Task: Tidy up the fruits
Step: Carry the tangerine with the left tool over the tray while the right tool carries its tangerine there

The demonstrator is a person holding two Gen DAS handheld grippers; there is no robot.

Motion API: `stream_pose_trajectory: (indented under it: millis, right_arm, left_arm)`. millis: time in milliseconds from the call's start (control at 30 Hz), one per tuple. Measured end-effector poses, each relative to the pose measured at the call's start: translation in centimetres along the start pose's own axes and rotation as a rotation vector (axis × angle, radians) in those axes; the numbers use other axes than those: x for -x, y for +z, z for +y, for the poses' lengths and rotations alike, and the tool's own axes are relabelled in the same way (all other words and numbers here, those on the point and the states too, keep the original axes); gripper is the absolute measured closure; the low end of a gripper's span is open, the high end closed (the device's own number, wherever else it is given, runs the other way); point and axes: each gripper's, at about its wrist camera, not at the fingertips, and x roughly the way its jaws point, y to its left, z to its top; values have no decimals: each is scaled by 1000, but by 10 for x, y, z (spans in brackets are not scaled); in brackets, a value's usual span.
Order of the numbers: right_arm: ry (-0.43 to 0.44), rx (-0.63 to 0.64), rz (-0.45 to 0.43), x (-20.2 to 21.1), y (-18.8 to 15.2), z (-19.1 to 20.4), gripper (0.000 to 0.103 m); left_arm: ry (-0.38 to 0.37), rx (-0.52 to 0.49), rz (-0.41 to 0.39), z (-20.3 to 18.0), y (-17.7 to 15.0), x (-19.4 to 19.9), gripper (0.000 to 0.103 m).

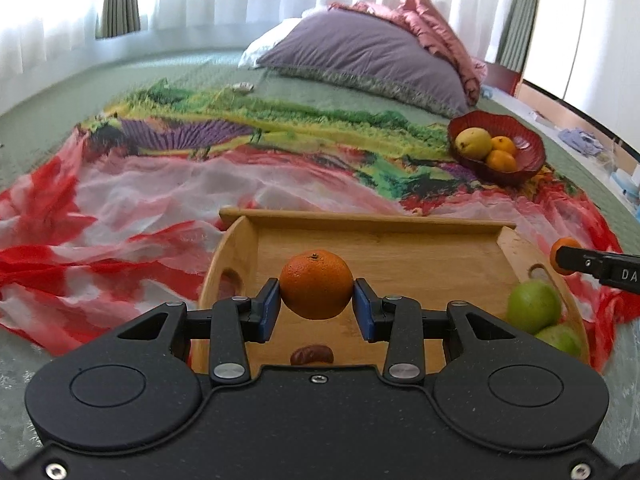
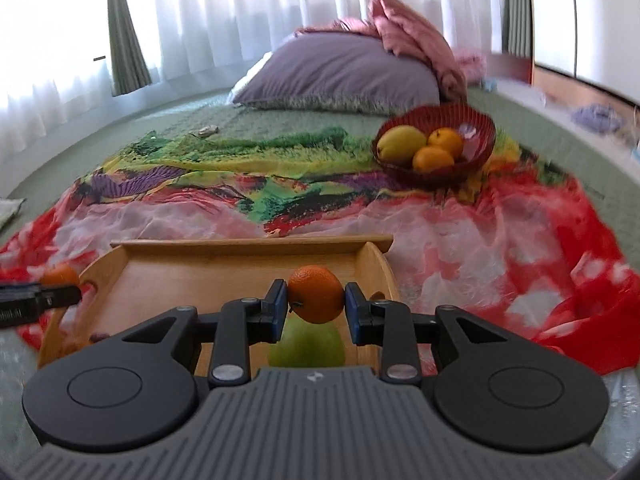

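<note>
Hiding from the right wrist view: dark red fruit (image 1: 311,355) on wooden tray (image 1: 400,258).

- The left wrist view looks from just behind its own gripper (image 1: 316,306), tilted down across the wooden tray (image 1: 400,226) toward the purple pillow (image 1: 360,56) at top centre.
- The right wrist view sits behind its gripper (image 2: 316,306), facing the same way from further right; the tray (image 2: 248,242) lies lower left.
- Both views share tray, pillow and red bowl (image 1: 528,156) (image 2: 480,128), nearer in the right view.
- Each view catches the other gripper at a side edge.
</note>
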Motion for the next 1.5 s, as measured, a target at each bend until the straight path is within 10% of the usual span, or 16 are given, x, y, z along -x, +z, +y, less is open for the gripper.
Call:
stream_pose_trajectory:
  millis: [567,1500]
  right_arm:
    - [-32,-32,157,-74,8,3,68]
    - [-21,-11,176,-90,-1,8,67]
  left_arm:
    - [42,2,112,-2,4,-58,66]
    - [61,-36,129,-4,-1,-76,66]
